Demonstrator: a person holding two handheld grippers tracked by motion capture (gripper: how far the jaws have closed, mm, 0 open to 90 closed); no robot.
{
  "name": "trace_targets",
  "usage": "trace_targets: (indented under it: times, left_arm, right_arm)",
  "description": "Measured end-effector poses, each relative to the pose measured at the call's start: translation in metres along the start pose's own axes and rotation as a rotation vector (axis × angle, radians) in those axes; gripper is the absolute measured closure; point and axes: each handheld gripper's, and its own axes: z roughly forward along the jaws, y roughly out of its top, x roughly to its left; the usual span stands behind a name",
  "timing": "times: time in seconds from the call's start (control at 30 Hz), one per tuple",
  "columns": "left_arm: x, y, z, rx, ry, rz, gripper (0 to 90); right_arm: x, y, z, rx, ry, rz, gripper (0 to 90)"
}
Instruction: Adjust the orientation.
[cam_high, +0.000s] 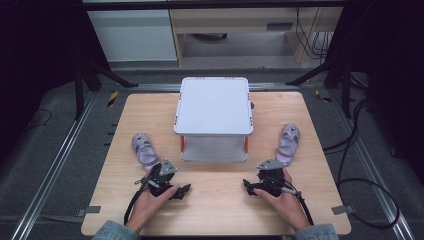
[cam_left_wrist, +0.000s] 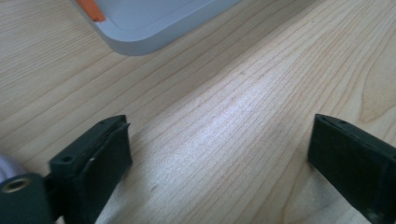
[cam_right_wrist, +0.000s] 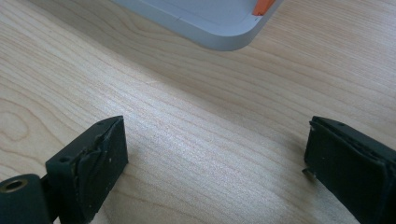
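Note:
A grey two-tier rack (cam_high: 214, 107) with orange posts stands at the middle of the wooden table (cam_high: 215, 210). One small purple sandal (cam_high: 144, 150) lies to its left, another purple sandal (cam_high: 288, 141) to its right. My left gripper (cam_high: 181, 192) rests low over the table near the front, just below the left sandal, open with bare wood between its jaws (cam_left_wrist: 219, 154). My right gripper (cam_high: 248, 188) sits mirrored at the right, below the other sandal, also open over bare wood (cam_right_wrist: 215, 158). A corner of the rack's base (cam_left_wrist: 140, 28) (cam_right_wrist: 210, 23) lies ahead of each gripper.
The table is bordered by dark floor and metal rails (cam_high: 55, 165). Black stand legs (cam_high: 105, 72) rise at both back corners, and cables (cam_high: 365, 165) trail on the floor at the right. Bare wood spans the front between the two hands.

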Motion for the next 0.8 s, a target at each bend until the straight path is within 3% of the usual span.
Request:
trace_targets:
  times: [0.03, 0.2, 0.27, 0.33, 0.4, 0.47, 0.5, 0.53, 0.67, 0.8]
  left_arm:
    - [0.001, 0.0, -0.003, -0.011, -0.001, -0.018, 7.7]
    - [0.002, 0.008, -0.024, -0.066, 0.01, -0.033, 11.1]
    - [0.002, 0.014, -0.033, -0.081, 0.019, -0.02, 13.2]
    - [0.005, 0.019, -0.044, -0.102, 0.054, -0.008, 18.1]
    - [0.015, 0.024, -0.058, -0.139, 0.055, -0.05, 20.7]
    - [0.018, 0.026, -0.062, -0.136, 0.063, -0.045, 22.3]
    - [0.024, 0.03, -0.07, -0.133, 0.1, -0.031, 23.2]
    - [0.024, 0.03, -0.07, -0.133, 0.1, -0.031, 23.8]
    - [0.044, 0.039, -0.087, -0.146, 0.16, -0.041, 28.8]
    - [0.058, 0.044, -0.095, -0.161, 0.194, -0.055, 33.6]
  right_arm:
    - [0.0, 0.0, 0.0, 0.0, 0.0, 0.0, 6.2]
    - [0.0, 0.0, 0.0, 0.001, 0.002, -0.002, 6.3]
    - [0.0, 0.0, 0.0, 0.001, 0.001, -0.002, 6.2]
    - [0.0, 0.0, 0.0, 0.0, 0.004, -0.004, 6.6]
    - [0.001, 0.0, 0.0, 0.001, 0.0, -0.004, 6.7]
    - [0.0, 0.0, 0.0, 0.001, 0.002, -0.005, 6.5]
    - [0.0, 0.0, 0.0, 0.001, 0.003, -0.005, 6.6]
    - [0.0, 0.0, 0.0, 0.001, 0.003, -0.005, 6.6]
    - [0.0, 0.0, 0.0, 0.001, 0.003, -0.005, 6.6]
    - [0.0, 0.0, 0.0, 0.001, 0.003, -0.005, 6.6]
